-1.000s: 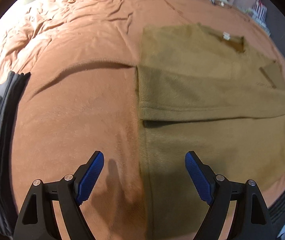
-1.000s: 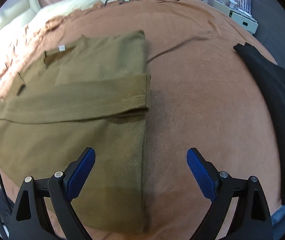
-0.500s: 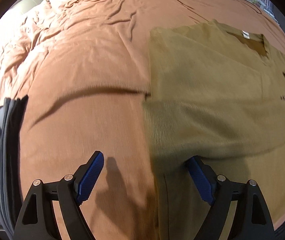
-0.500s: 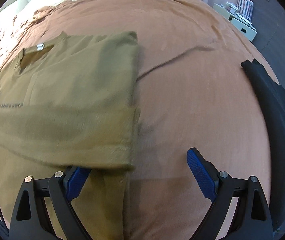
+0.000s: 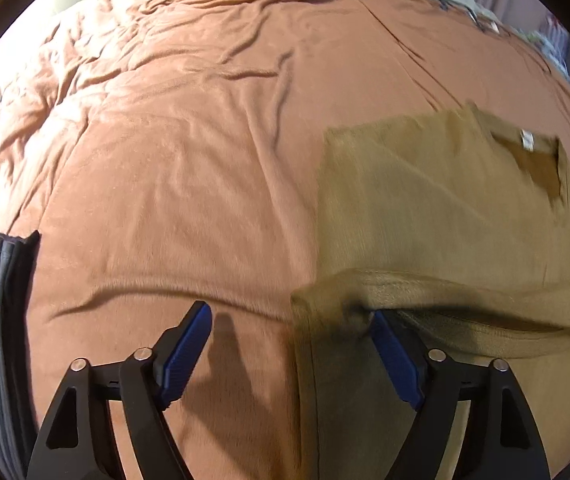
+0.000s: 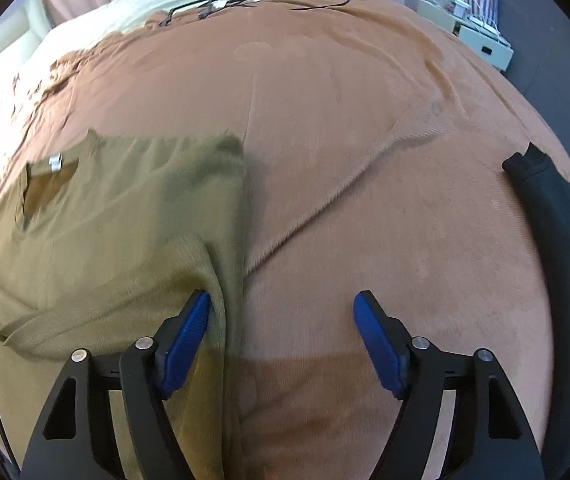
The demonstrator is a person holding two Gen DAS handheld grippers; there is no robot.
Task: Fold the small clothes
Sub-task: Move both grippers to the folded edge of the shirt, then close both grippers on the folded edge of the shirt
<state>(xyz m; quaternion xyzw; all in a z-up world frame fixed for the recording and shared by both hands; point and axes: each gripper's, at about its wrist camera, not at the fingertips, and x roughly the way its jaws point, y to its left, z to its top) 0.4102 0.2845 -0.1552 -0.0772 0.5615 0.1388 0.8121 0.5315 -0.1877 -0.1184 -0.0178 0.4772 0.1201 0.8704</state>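
Left wrist view showed your left gripper (image 5: pixel 289 338) and right gripper (image 6: pixel 281 320) both spread wide at the olive shirt's (image 5: pixel 445 216) side edges on the rust blanket (image 5: pixel 189 168); soft, limp knit, so pinch doubled edges.

No legible txt; white neck tag (image 5: pixel 526 139) on olive shirt (image 5: pixel 437 208) too blurry to read.

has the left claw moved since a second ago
Yes. The left claw has pushed forward across the brown blanket, reaching the olive shirt's folded edge.
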